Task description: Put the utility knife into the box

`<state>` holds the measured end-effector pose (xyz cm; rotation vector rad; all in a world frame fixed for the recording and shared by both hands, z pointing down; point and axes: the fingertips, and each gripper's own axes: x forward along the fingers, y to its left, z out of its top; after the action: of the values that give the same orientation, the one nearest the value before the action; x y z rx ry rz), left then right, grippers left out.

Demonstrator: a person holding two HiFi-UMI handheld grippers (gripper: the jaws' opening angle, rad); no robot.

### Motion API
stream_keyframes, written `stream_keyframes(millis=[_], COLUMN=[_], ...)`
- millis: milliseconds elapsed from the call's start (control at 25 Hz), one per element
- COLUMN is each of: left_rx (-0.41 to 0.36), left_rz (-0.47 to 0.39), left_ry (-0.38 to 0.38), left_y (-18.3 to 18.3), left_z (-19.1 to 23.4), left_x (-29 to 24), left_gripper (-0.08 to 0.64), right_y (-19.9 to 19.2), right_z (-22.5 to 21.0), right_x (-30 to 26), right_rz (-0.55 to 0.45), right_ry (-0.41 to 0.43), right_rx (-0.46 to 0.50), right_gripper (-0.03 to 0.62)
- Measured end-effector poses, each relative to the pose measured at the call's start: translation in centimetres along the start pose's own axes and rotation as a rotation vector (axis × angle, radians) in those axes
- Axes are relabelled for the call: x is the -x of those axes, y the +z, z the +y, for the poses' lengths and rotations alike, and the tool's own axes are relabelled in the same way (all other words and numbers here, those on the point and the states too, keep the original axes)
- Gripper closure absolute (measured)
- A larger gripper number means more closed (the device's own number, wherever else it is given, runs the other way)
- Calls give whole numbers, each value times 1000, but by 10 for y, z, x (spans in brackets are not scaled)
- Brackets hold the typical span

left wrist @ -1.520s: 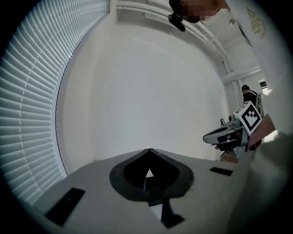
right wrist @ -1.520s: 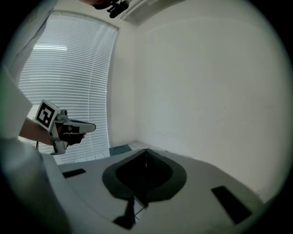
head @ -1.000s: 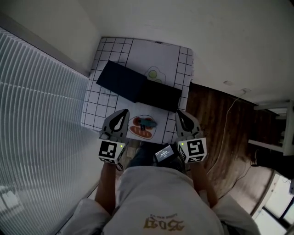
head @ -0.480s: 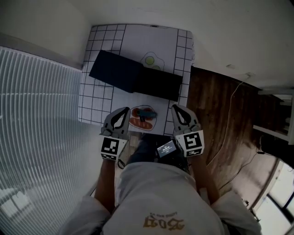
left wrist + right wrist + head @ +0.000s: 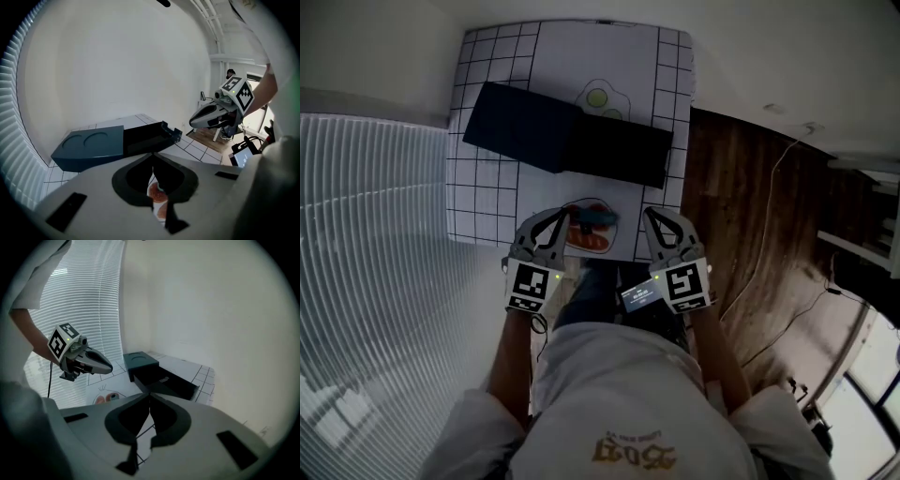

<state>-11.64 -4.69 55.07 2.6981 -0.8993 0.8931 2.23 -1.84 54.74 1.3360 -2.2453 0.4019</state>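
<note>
Over the gridded mat (image 5: 483, 202) the left gripper (image 5: 563, 217) hangs with jaws pressed together on nothing, the utility knife (image 5: 598, 218) lies at its three o'clock, the black box (image 5: 619, 155) sits at the knife's twelve o'clock, and the right gripper (image 5: 649, 216), at the knife's three o'clock, is likewise closed and empty.

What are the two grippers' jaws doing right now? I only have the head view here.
Observer: The left gripper has its jaws together in its own view, nothing between them.
Operator: And the right one?
Observer: The right gripper is shut and empty too.
Operator: Is the box ready?
Observer: In the left gripper view the box looks open: a dark tray beside a blue part with two round recesses.
</note>
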Motion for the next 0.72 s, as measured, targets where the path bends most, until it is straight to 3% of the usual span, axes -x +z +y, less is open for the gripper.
stream_keyframes(millis=[600,720], left_rx=[-119,-119], left_rz=[105,131], left_ry=[-224,-289], left_y=[-43,-52], left_z=[-27,-33], left_x=[-34,-41], left_gripper=[547,451], right_y=[-37,-43], right_z=[23,27], right_x=[-25,-29], right_rz=[97,108], right_ry=[43,52], right_rx=[-16,-35], right_gripper=[584,584])
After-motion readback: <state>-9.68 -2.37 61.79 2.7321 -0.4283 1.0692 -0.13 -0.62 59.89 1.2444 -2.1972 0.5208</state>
